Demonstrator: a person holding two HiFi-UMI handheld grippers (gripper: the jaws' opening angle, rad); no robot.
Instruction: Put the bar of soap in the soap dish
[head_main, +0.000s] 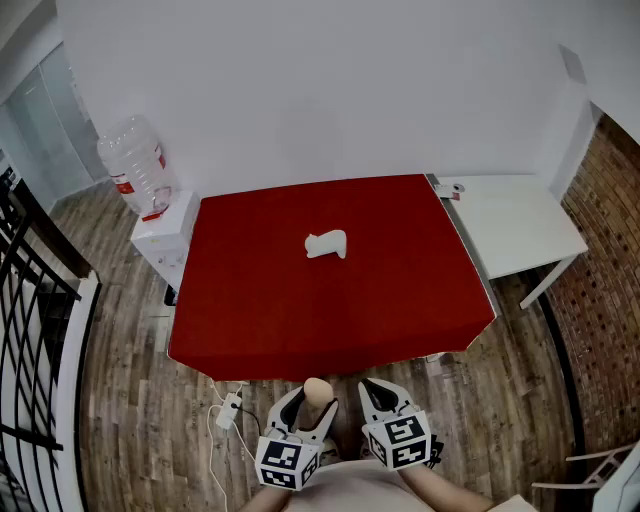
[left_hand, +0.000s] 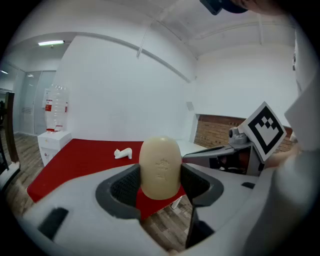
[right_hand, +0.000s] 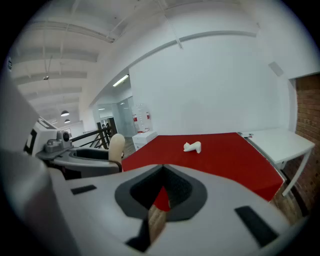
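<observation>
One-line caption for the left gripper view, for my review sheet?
Left gripper holds a beige bar of soap upright between its jaws, short of the red table bearing the white soap dish.

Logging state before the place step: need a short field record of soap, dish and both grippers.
soap: beige bar, upright between the left jaws
left gripper: shut on soap, held short of the table
right gripper: jaws together, nothing held
dish: white, mid table, apart from both grippers
table: red top

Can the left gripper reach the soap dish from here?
Probably, with a step forward: the left gripper, holding the bar of soap, is short of the red table; nothing blocks the soap dish.
</observation>
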